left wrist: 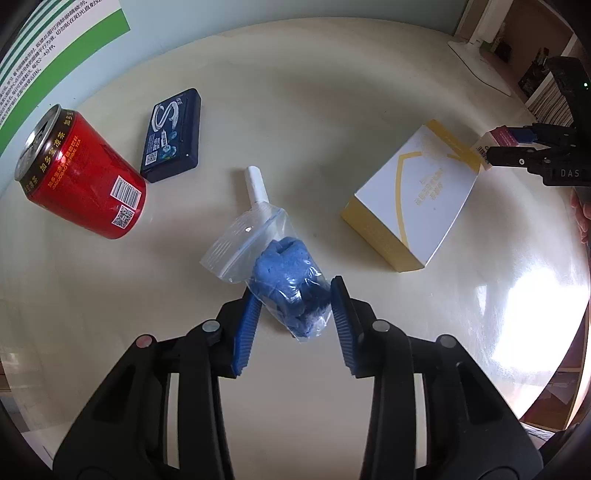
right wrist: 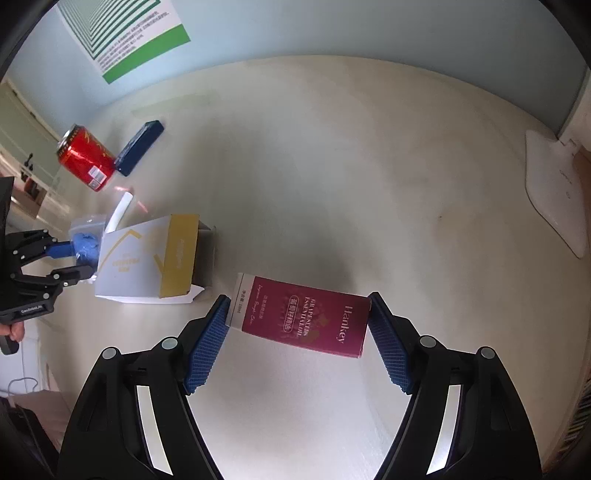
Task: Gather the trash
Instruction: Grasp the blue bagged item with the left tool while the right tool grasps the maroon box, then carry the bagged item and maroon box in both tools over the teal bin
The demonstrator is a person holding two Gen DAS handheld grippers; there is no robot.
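Note:
A clear zip bag [left wrist: 280, 269] with a blue lump inside lies on the cream table [left wrist: 332, 92]. My left gripper [left wrist: 294, 286] points down at it, and both blue pads touch the bag's sides. In the right wrist view a maroon carton [right wrist: 303, 317] lies flat between the pads of my right gripper [right wrist: 299, 297], each pad against one end. The left wrist view shows that gripper [left wrist: 517, 147] at the far right on the carton [left wrist: 495, 142]. A red can [left wrist: 81, 177], a dark blue pack [left wrist: 173, 136], a white tube [left wrist: 256, 184] and a white-and-yellow box [left wrist: 413, 199] also lie on the table.
The white-and-yellow box [right wrist: 147, 258] sits between the two grippers, with its flap open. A white flat stand [right wrist: 554, 192] rests at the table's far right edge. A wall with a green-striped poster [right wrist: 129, 33] runs behind the table. A hand [right wrist: 14, 332] grips the left tool.

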